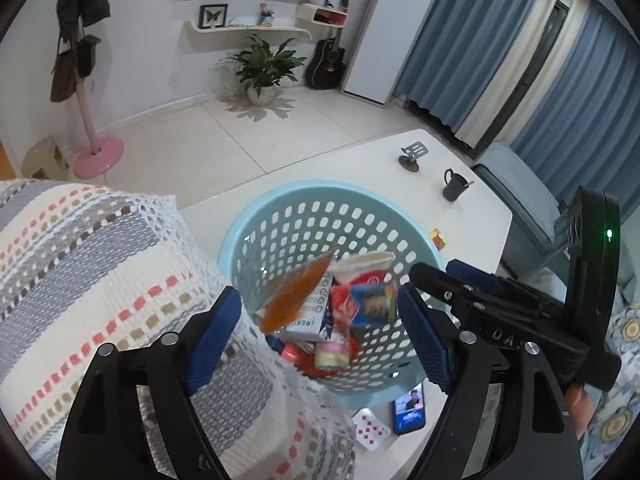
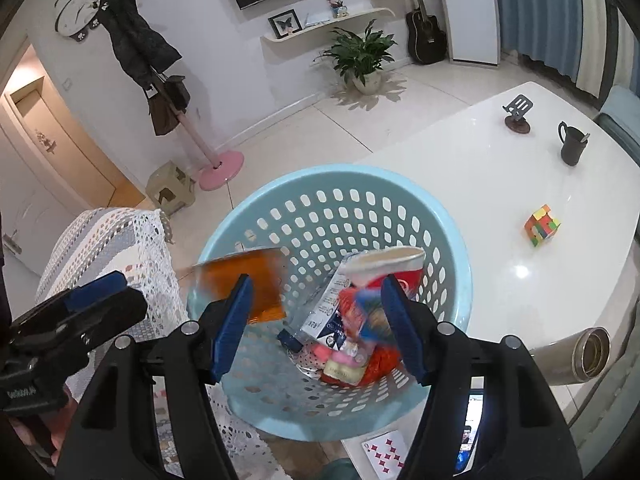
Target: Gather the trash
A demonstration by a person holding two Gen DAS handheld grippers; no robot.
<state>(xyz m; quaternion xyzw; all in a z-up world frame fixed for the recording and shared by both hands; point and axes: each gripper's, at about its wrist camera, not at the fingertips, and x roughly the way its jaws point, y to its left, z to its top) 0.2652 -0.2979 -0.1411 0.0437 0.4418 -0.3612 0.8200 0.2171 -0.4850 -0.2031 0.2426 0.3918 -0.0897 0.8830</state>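
Both grippers hang over the blue basket point(image 2: 328, 204), pointing down into it. The left gripper point(image 1: 320, 328) and right gripper point(image 2: 316, 320) are spread wide, holding nothing. An orange wrapper point(image 2: 248, 284), blurred, sits at the rim above the trash point(image 1: 340, 312) inside. Only the right view shows the cube point(image 2: 542, 226) and flask point(image 2: 588, 354).

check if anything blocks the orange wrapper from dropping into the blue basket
Nothing visible does. The orange wrapper is blurred in the basket's open mouth, free of both open grippers, with only earlier trash below it.
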